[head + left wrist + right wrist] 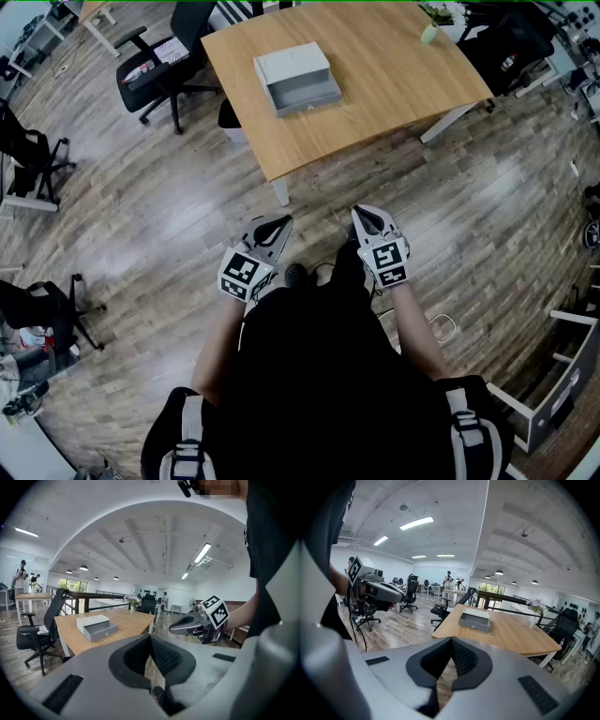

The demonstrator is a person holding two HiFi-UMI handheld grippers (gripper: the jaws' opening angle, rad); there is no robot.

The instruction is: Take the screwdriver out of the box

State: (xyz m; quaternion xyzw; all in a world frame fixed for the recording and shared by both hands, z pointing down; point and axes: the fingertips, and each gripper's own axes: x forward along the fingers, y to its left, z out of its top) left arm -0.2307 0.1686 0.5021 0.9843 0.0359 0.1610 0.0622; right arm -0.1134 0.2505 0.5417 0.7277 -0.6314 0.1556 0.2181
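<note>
A white box [292, 64] with a grey drawer front [307, 96] sits on the wooden table [375, 84], well ahead of me. No screwdriver is in sight. I hold both grippers low in front of my body, over the floor and short of the table. My left gripper [279, 225] is shut with nothing between its pads. My right gripper [363, 216] is shut and empty too. In the left gripper view its closed tips [151, 637] point toward the box [96, 626], with the right gripper [199, 622] alongside. In the right gripper view the closed tips [451, 640] face the box [475, 619].
A black office chair [164, 61] stands left of the table, and more chairs [28, 159] line the left side. A small vase [429, 33] sits at the table's far right corner. A white shelf frame [562, 375] is at the right. Wood floor lies between me and the table.
</note>
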